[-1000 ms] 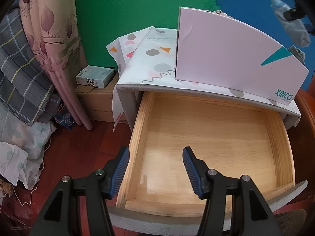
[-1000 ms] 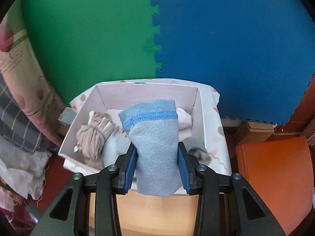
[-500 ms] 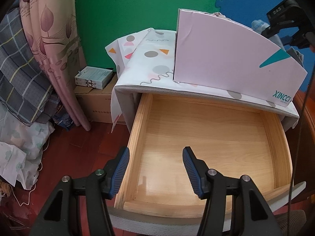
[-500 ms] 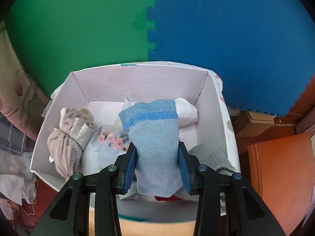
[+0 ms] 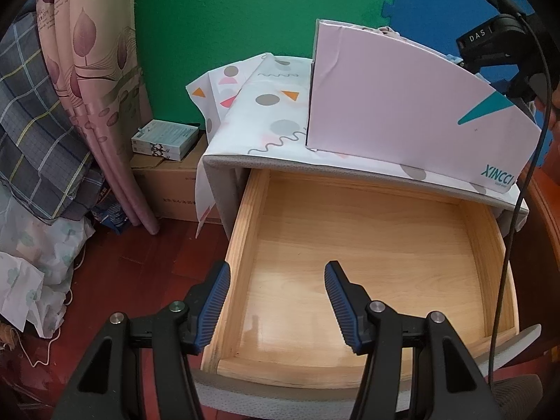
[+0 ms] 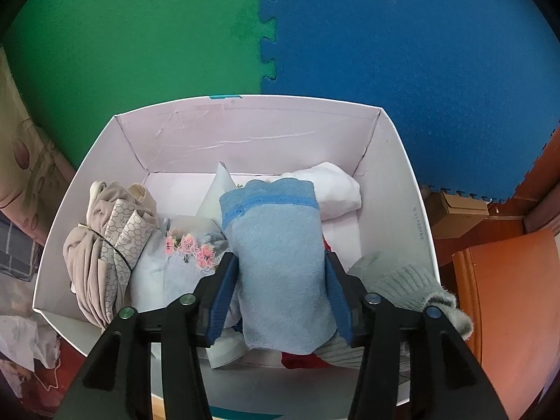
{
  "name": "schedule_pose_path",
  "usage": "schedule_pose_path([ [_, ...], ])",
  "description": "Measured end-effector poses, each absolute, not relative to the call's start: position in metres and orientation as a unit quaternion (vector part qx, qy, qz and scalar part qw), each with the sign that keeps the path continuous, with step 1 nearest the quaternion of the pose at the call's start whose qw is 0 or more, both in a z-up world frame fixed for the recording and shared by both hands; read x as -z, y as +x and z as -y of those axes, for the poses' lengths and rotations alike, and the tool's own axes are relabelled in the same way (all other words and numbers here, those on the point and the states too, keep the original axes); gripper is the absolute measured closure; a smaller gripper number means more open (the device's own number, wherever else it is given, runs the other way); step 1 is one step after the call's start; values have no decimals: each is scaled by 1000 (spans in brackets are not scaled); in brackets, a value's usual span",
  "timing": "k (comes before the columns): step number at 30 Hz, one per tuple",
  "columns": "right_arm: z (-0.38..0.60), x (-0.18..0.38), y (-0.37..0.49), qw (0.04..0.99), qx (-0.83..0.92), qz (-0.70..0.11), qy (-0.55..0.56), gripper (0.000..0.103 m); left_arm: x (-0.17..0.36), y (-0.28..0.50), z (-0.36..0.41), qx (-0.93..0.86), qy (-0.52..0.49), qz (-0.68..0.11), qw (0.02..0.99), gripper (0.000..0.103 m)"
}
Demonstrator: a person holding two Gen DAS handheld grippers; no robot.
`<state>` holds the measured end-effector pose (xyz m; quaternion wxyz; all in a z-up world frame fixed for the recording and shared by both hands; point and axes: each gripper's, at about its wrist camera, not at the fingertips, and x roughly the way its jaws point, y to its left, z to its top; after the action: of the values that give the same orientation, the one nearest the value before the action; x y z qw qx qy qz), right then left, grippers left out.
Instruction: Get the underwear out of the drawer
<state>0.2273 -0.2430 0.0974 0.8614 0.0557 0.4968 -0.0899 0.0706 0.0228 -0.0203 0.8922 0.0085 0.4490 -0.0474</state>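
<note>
The wooden drawer point(image 5: 241, 245) stands pulled out, with nothing visible inside it. My left gripper point(image 5: 276, 280) hovers open over its front left corner, nothing between the fingers. On the cabinet top above sits a pink cardboard box point(image 5: 402, 98). In the right wrist view my right gripper point(image 6: 280, 262) reaches down into that box point(image 6: 245, 129). Its jaws are opening, and the folded light blue underwear point(image 6: 276, 245) lies between them on the pile of clothes, the pads no longer squeezing it.
In the box lie a beige tied bundle point(image 6: 108, 245), a pale floral piece point(image 6: 189, 245), a white roll point(image 6: 332, 192) and a grey knit item point(image 6: 402, 280). A curtain point(image 5: 98, 70), a carton point(image 5: 168, 182) and laundry stand left of the cabinet; orange furniture point(image 6: 507, 297) stands right.
My right gripper has come down into the pink box with the blue underwear, and its jaws have spread apart around it. The left gripper has stayed still over the drawer.
</note>
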Motion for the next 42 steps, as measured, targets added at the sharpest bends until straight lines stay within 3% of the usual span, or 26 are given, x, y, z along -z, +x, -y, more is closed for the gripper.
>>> schedule_pose_path([
  [1, 242, -97, 226, 863, 88, -493, 56, 39, 20, 70, -23, 46, 9, -448, 893, 46],
  [9, 224, -121, 211, 893, 75, -444, 23, 16, 21, 70, -20, 49, 10, -448, 893, 46],
  [19, 209, -165, 132, 930, 32, -366, 24, 5, 19, 67, -19, 54, 10, -443, 895, 46],
  [32, 196, -89, 3, 919, 42, -391, 7, 3, 11, 53, -4, 81, 31, -435, 896, 46],
  [42, 202, -39, -19, 897, 60, -438, 22, 3, 6, 25, 9, 97, 49, -426, 898, 46],
])
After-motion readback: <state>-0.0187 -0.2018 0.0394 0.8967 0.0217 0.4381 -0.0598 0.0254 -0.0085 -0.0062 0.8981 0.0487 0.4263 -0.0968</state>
